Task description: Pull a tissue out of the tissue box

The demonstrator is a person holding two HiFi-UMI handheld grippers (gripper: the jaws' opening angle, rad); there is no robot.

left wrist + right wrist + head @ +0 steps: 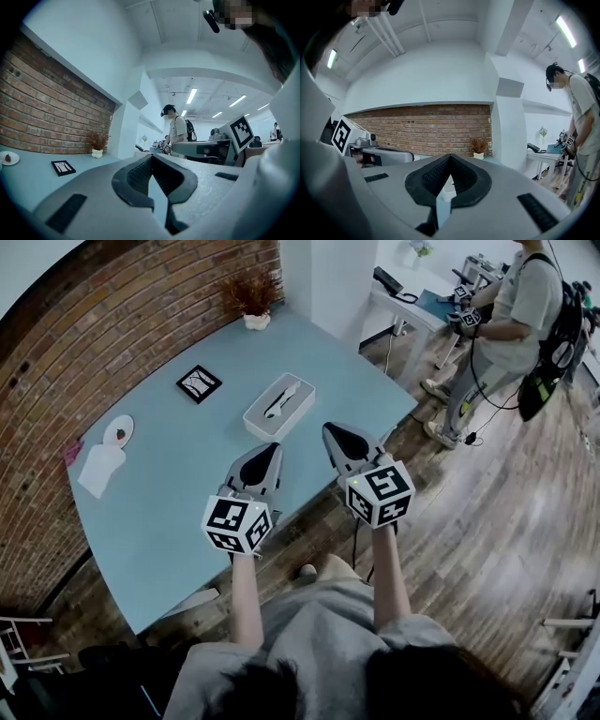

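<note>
The white tissue box (255,420) lies near the middle of the pale blue tabletop (169,521), with a tissue (282,397) standing up from its top slot. Both grippers hover over the near edge of the tabletop, short of the box and not touching it. The left gripper (273,447) is clenched, its tips meeting on nothing. The right gripper (330,430), just to its right, is clenched and empty too. The pull looks not yet begun.

The likeliest slip is reaching the tissue with the jaws together, which would only flatten it back into the slot. A nip on the thin edge could tear it or let it slide free. The box looks light, so a pull with nothing pressing it down may lift or drag it towards the black picture frame (198,383) on the far left. A sideways tug could bring out several sheets at once
</note>
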